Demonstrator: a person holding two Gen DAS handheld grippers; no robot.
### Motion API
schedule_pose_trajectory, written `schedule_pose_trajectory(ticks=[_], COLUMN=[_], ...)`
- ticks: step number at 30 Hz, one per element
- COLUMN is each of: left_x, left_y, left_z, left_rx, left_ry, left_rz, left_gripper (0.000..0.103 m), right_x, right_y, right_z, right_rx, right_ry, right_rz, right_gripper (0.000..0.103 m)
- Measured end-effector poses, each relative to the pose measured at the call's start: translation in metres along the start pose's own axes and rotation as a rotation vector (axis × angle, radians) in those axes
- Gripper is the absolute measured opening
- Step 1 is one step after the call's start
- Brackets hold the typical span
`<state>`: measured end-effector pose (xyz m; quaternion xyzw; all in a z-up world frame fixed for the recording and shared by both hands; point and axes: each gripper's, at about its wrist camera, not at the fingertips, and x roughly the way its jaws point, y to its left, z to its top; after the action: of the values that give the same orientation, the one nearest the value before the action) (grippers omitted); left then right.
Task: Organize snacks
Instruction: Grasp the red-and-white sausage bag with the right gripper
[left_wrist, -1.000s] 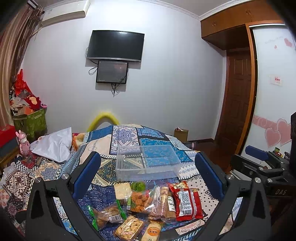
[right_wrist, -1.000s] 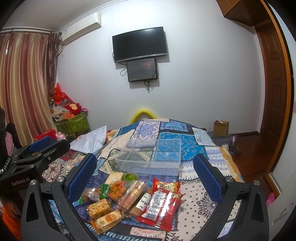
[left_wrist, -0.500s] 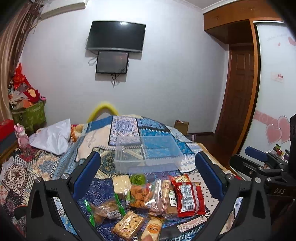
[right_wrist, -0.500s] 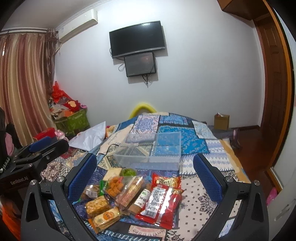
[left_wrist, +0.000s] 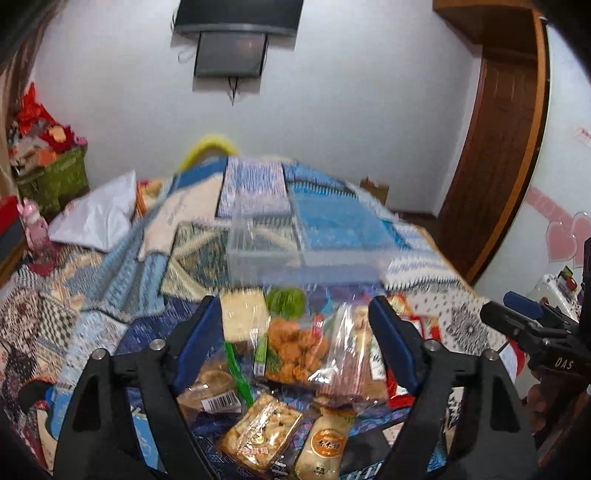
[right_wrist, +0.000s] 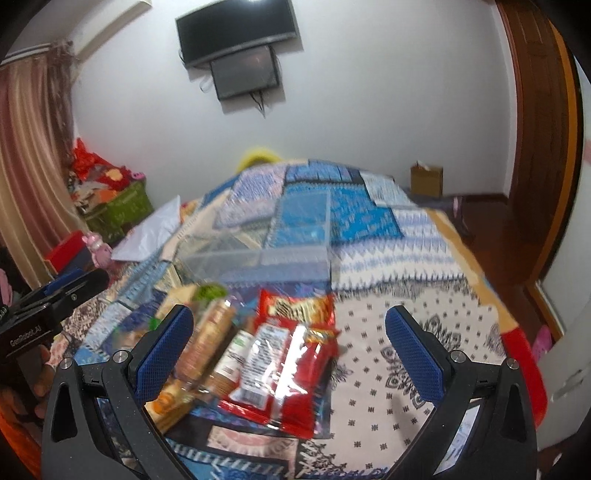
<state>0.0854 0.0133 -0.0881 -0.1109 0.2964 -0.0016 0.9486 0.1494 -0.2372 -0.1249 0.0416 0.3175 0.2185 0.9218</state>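
Several snack packets lie in a pile on a patterned bedspread. A clear plastic box (left_wrist: 303, 254) stands empty just behind them; it also shows in the right wrist view (right_wrist: 258, 258). My left gripper (left_wrist: 295, 325) is open, over a bag of orange fried snacks (left_wrist: 297, 347), with a biscuit pack (left_wrist: 262, 439) nearer me. My right gripper (right_wrist: 290, 332) is open, low over a red packet (right_wrist: 288, 365) and a long biscuit sleeve (right_wrist: 207, 339). Neither holds anything.
The bedspread (right_wrist: 399, 354) is bare to the right of the pile. A white bag (left_wrist: 96, 218) lies at the bed's left. A green crate (right_wrist: 118, 210) and clutter stand by the curtain. A cardboard box (right_wrist: 426, 181) sits on the floor by the door.
Both grippers have dropped and moved forward toward the snack pile, tilting down. The left gripper's fingers have narrowed somewhat. The views are blurred by motion.
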Motion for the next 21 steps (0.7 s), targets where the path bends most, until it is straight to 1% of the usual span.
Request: schedule_pose_trajectory(ticks=[3, 5, 10, 12, 13, 15, 16, 18, 21], left_x=[0.021, 0.031, 0.050, 0.060, 0.063, 0.071, 0.075, 0.080, 0.084], left_y=[0.005, 0.007, 0.012, 0.011, 0.014, 0.011, 0.012, 0.015, 0.020], left_z=[-0.006, -0.011, -0.021, -0.026, -0.028, -0.031, -0.032, -0.034, -0.033], left_rx=[0.001, 0.002, 0.043, 0.028, 0.029, -0.013, -0.017, -0.034, -0.040], left_ry=[0.055, 0.088, 0.178, 0.221, 0.248, 0.273, 0.288, 0.298, 0.299], left_rz=[-0.001, -0.002, 0.017, -0.008, -0.009, -0.048, -0.050, -0.051, -0.044], left_gripper=[0.080, 0.080, 0.076, 0.076, 0.076, 0.076, 0.077, 0.080, 0.081], right_x=[0.013, 0.022, 0.043, 0.049, 0.052, 0.057, 0.060, 0.065, 0.074], right_y=[-0.008, -0.011, -0.013, -0.011, -0.010, -0.008, -0.007, -0.004, -0.001], right_z=[-0.005, -0.007, -0.019, -0.024, -0.026, -0.029, -0.030, -0.032, -0.033], right_rx=[0.028, 0.039, 0.056, 0.056, 0.056, 0.057, 0.057, 0.053, 0.048], right_ry=[0.049, 0.085, 0.168, 0.197, 0.207, 0.229, 0.238, 0.258, 0.278], right_rz=[0.008, 0.017, 0.056, 0.068, 0.075, 0.093, 0.100, 0.113, 0.115], right_gripper=[0.099, 0.092, 0.084, 0.084, 0.084, 0.084, 0.084, 0.084, 0.083])
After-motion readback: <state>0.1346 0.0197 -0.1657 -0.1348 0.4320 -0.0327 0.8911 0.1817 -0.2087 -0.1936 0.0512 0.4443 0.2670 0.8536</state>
